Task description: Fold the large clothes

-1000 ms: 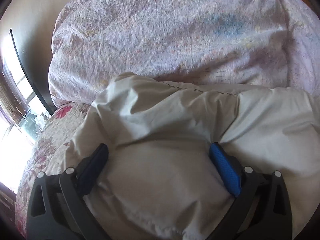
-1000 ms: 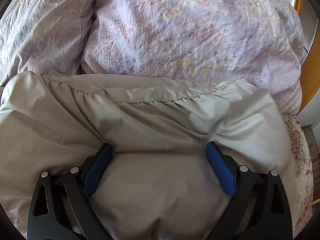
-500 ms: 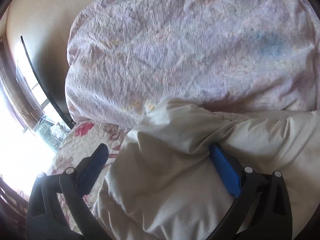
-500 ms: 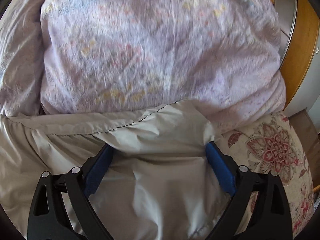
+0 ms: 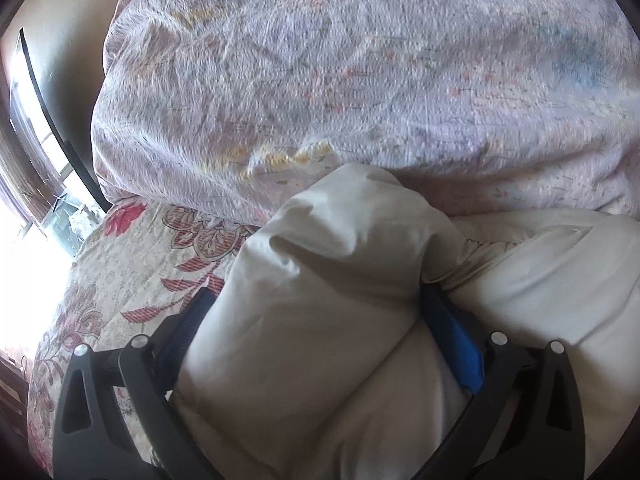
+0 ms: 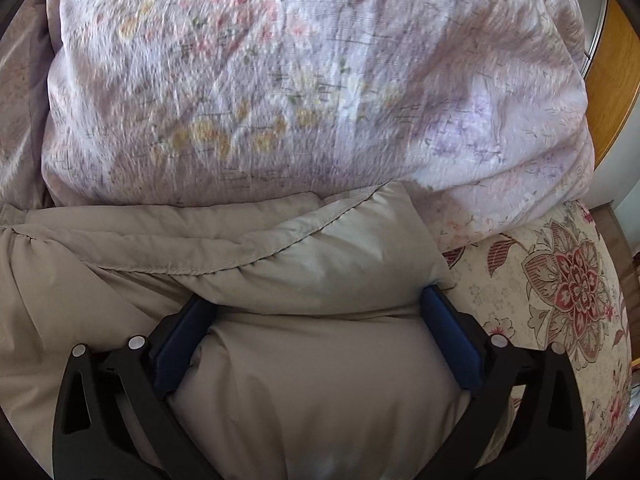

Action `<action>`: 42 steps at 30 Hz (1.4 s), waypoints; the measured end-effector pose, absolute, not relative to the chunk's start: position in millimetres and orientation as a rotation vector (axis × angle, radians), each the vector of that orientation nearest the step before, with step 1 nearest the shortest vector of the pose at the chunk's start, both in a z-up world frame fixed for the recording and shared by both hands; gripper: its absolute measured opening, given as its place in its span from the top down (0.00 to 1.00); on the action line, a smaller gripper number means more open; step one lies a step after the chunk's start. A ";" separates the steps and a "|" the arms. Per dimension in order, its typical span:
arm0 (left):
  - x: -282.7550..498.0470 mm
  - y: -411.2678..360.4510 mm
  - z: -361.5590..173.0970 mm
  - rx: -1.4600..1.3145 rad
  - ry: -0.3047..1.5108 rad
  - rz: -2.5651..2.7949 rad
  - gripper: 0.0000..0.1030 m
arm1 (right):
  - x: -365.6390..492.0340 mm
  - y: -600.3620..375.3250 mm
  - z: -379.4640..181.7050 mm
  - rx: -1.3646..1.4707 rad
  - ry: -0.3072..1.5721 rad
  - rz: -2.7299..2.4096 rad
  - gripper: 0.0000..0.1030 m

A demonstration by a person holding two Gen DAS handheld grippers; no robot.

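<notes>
A puffy beige garment [image 5: 344, 236] lies bunched on a bed, and both wrist views look down onto it. My left gripper [image 5: 318, 294] stands wide at the garment's left corner. Fabric bulges up between the blue pads [image 5: 456, 340] and covers the left fingertip. My right gripper [image 6: 316, 296] sits at the right corner of the same garment [image 6: 340, 240], beside a stitched seam. Its jaws are opening to their widest, and padded fabric fills the gap between them. Neither gripper pinches the cloth.
A crumpled lilac floral duvet [image 5: 360, 80] is heaped right behind the garment and also fills the top of the right wrist view [image 6: 320, 80]. Cream bedspread with red flowers [image 5: 132, 256] [image 6: 560, 280] shows at both sides. A bright window [image 5: 24, 168] lies left and wooden furniture [image 6: 616, 60] right.
Both grippers have slid outward over the garment, the left one to its left corner and the right one to its right corner. Bedspread now shows beside each. The right jaws stand slightly wider.
</notes>
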State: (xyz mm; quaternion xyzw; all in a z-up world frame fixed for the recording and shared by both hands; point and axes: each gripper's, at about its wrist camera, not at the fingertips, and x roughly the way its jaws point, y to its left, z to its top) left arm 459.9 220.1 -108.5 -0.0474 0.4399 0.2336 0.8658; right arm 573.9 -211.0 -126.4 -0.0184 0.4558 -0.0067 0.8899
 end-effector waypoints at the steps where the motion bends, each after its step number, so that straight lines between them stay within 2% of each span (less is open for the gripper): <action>1: 461.2 220.9 -109.7 -0.100 0.928 0.490 0.02 | 569.8 -201.6 -123.5 -0.051 0.941 -0.025 0.01; 17: 467.5 221.0 -108.2 -0.076 0.931 0.527 0.02 | 563.5 -191.1 -120.0 -0.090 0.895 -0.075 0.01; 23: 427.2 219.5 -70.8 -0.087 0.830 0.546 0.02 | 513.4 -202.4 -83.4 0.042 0.768 0.062 0.03; 29: 387.7 218.8 -53.0 -0.098 0.796 0.523 0.02 | 453.7 -134.3 -56.7 0.028 0.727 0.379 0.04; 33: 387.0 221.8 -69.9 -0.063 0.811 0.561 0.02 | 446.6 -83.4 -75.4 -0.131 0.776 0.335 0.04; 36: 386.0 225.7 -76.0 -0.029 0.785 0.584 0.02 | 473.1 -97.9 -99.5 0.015 0.902 0.383 0.01; 42: 389.6 242.7 -86.2 -0.105 0.791 0.586 0.02 | 473.7 -99.6 -102.3 -0.010 0.869 0.403 0.01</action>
